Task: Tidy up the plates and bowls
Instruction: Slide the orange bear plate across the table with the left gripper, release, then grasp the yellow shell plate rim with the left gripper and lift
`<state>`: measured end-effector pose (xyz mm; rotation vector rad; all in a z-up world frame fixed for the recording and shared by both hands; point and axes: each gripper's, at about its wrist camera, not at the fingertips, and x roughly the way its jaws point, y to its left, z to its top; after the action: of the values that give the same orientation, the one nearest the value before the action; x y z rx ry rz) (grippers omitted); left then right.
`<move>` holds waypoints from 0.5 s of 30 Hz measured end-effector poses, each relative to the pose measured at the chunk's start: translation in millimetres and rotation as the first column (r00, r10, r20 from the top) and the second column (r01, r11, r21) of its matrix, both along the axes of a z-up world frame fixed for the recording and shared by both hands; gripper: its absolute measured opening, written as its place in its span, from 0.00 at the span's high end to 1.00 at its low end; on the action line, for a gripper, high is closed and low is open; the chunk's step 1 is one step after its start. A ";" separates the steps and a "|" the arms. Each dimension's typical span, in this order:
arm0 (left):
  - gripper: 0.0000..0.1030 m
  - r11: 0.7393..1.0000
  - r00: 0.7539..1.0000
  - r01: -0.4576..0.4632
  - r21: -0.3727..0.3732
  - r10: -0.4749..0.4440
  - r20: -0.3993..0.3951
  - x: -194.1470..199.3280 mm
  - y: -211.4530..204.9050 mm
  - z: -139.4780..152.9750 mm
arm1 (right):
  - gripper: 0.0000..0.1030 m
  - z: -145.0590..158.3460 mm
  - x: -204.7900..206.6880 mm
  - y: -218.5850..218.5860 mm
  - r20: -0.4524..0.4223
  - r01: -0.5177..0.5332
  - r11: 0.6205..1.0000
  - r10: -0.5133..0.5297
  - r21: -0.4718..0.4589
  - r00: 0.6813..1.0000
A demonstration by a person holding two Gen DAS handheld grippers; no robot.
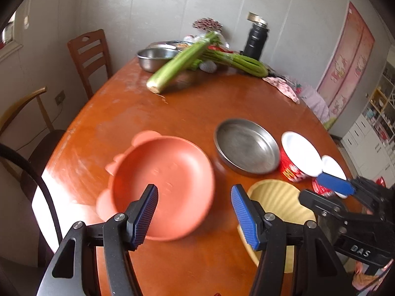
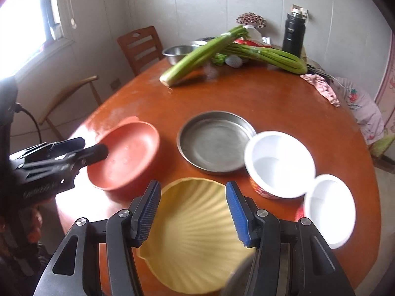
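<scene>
Left gripper [image 1: 195,212] open above pink plate [image 1: 172,172], left of steel pan [image 1: 246,145]; right gripper [image 2: 192,212] open over yellow plate [image 2: 195,241], nearer than pan.

The left gripper [image 1: 195,212], black with ribbed blue pads, points steeply downward, its jaws parted and nothing clamped between them. The right gripper [image 2: 192,212], of the same black-and-blue build, tilts down likewise beside it, jaws apart, pads pressing on nothing.
</scene>
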<state>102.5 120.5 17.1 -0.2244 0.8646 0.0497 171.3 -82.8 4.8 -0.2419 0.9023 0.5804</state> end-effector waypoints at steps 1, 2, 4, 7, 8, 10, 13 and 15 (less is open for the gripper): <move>0.40 1.000 1.000 0.006 -0.001 -0.006 -0.005 -0.8 -4.2 -2.3 | 0.45 -3.0 0.5 -2.6 -0.004 -0.001 1.000 0.001 -0.012 1.000; 0.40 1.000 1.000 0.014 -0.003 -0.014 -0.016 -1.0 -10.1 -5.9 | 0.45 -5.8 1.1 -6.4 -0.011 -0.003 1.000 0.003 -0.021 1.000; 0.40 1.000 0.999 0.025 -0.008 -0.026 -0.034 -1.5 -19.1 -12.6 | 0.45 -10.2 2.1 -11.8 -0.014 -0.009 0.999 0.008 -0.036 1.000; 0.40 0.999 0.997 0.034 -0.021 -0.036 -0.065 -2.3 -31.4 -23.4 | 0.45 -16.8 4.3 -18.5 -0.025 -0.021 0.998 0.019 -0.059 0.999; 0.40 0.999 0.996 0.033 -0.027 -0.035 -0.076 -3.0 -35.6 -27.4 | 0.45 -19.3 5.0 -20.1 -0.029 -0.022 0.998 0.021 -0.065 0.999; 0.40 0.999 0.995 0.040 -0.034 -0.043 -0.090 -4.4 -42.3 -33.2 | 0.45 -23.6 7.4 -23.1 -0.021 -0.017 0.995 0.015 -0.093 1.000; 0.40 0.998 0.993 0.041 -0.038 -0.045 -0.109 -5.8 -51.2 -40.0 | 0.45 -26.4 11.4 -28.1 -0.021 -0.018 0.995 0.016 -0.099 1.000; 0.40 0.998 0.992 0.045 -0.034 -0.049 -0.120 -5.8 -55.9 -43.7 | 0.45 -27.7 13.8 -29.7 -0.027 -0.024 0.995 0.022 -0.101 0.999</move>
<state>96.7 64.7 -26.6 -0.2321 0.9919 0.0059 185.0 -112.5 -22.9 -0.3371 0.9560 0.5610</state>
